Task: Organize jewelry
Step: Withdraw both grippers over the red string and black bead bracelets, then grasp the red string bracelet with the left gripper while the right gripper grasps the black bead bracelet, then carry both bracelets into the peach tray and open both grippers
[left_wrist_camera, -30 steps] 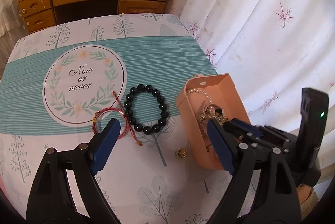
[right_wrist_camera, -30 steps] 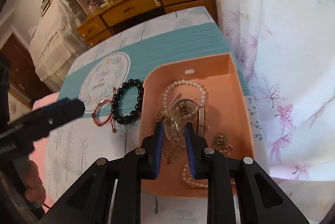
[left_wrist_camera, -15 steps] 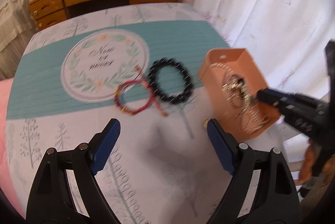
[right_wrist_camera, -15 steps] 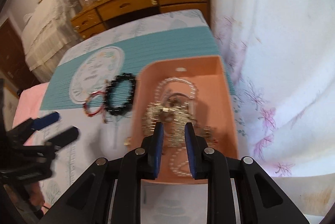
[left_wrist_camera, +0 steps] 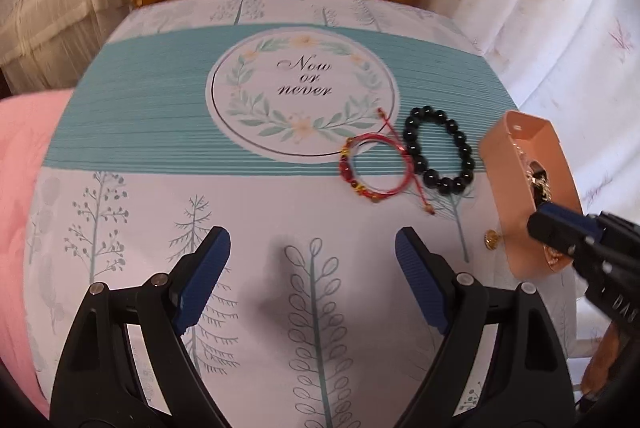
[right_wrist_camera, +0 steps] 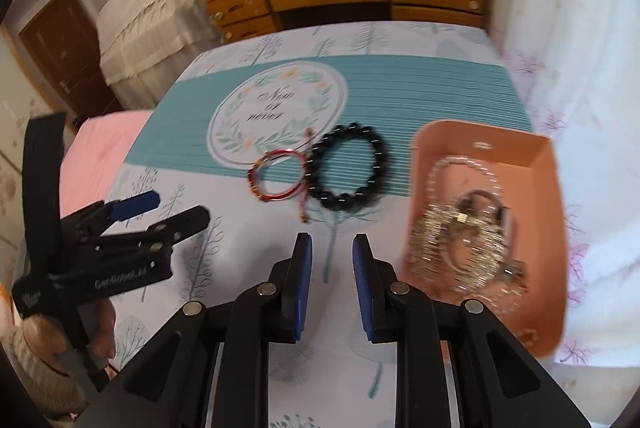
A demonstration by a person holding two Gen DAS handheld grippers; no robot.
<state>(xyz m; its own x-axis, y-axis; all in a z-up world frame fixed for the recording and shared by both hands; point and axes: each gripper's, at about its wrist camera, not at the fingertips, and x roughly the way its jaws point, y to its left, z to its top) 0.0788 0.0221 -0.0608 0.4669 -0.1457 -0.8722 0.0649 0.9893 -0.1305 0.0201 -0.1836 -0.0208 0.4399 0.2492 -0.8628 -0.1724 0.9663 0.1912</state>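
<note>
The left claw [left_wrist_camera: 312,260] gaped wide with nothing between its blue pads; it had pulled back from the peach box [left_wrist_camera: 516,228] since a second earlier and hovered above the near edge of the table [left_wrist_camera: 160,188], aimed at the cloth's tree print. In the right wrist view it showed at the left [right_wrist_camera: 160,210], tilted toward the far right, a hand gripping its handle. The red cord bracelet [left_wrist_camera: 374,164] lay just right of the cloth's middle, touching the black bead bracelet [left_wrist_camera: 438,150] beside it; both sat as they had before. A small gold charm [left_wrist_camera: 492,240] rested on the cloth against the box's left wall. The right claw [right_wrist_camera: 332,268], a second ago over the tangled gold chains [right_wrist_camera: 456,248], had come out leftward and its jaws, earlier nearly together, stood narrowly parted and empty above the cloth. The box sat at the table's right edge, holding the chains and pearl strands [right_wrist_camera: 464,168].
</note>
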